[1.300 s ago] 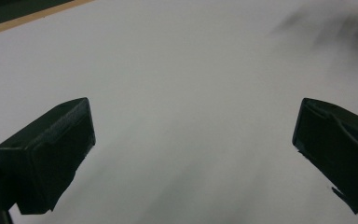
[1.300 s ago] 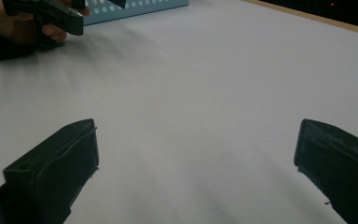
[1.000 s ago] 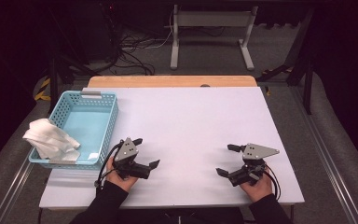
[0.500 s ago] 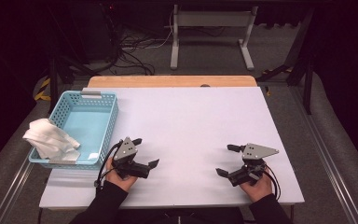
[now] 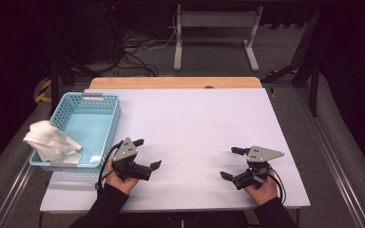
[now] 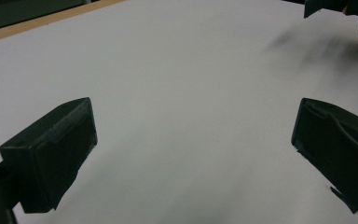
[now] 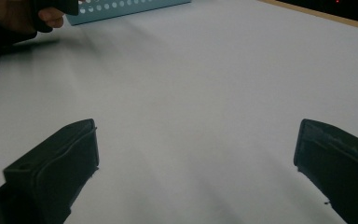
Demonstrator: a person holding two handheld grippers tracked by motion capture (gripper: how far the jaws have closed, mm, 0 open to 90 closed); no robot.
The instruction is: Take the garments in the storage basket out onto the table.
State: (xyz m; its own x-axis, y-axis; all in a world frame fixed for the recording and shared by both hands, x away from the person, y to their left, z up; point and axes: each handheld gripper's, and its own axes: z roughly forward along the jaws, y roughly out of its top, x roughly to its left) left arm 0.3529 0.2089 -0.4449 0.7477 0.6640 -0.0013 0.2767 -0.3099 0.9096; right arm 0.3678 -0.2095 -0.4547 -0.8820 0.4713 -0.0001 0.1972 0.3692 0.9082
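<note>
White tabletop [image 5: 195, 123] bare between both grippers. Left gripper [image 5: 148, 153] at 7 o'clock and right gripper [image 5: 230, 163] at 5 o'clock both rest with jaws spread, empty. Blue basket [image 5: 107, 126] at 9 o'clock, just beside the left gripper, white cloth [image 5: 50, 142] draped over its rim.

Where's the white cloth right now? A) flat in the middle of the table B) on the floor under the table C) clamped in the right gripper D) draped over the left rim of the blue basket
D: in the high view the white cloth hangs over the left rim of the blue basket, apart from both open grippers.
</note>
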